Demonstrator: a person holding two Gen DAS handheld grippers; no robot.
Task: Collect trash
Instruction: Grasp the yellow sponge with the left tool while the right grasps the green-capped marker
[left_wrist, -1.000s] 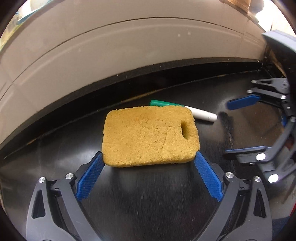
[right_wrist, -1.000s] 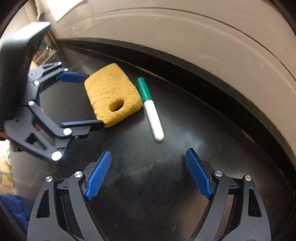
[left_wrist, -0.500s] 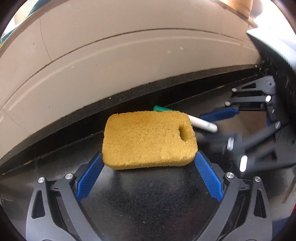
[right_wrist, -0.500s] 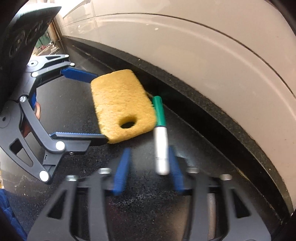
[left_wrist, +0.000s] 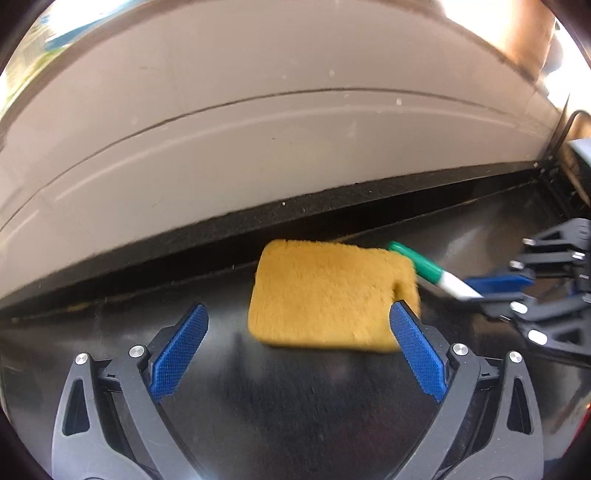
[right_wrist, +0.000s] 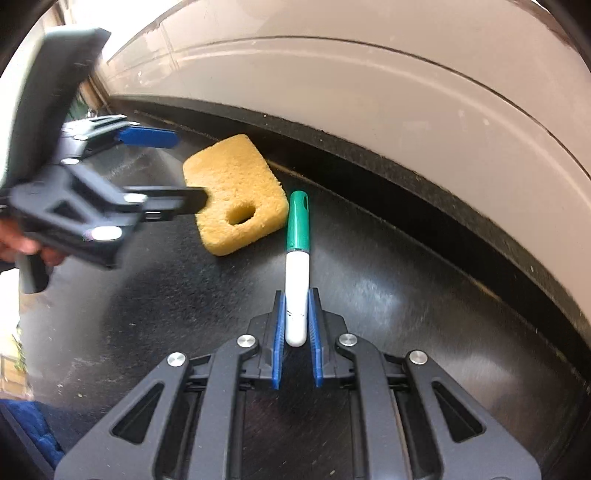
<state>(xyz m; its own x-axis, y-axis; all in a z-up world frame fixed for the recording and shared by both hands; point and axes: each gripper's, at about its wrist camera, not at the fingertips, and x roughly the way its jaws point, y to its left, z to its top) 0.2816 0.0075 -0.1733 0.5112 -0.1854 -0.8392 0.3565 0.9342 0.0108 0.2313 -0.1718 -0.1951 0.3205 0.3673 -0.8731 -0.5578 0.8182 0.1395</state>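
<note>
Just glossy blk countertop (right_wrist: 388, 295), beige wall (right_wrist: 369, 92)

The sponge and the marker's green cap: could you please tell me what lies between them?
Only a narrow strip of bare black surface, seen from the right wrist, separates the sponge from the marker.

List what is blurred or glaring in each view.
Left wrist view: the sponge and marker are motion-smeared, and glare washes out the top corners. Right wrist view: the marker in the right tongs is sharp, the left tongs are blurred, and the left edge is overexposed.
</note>
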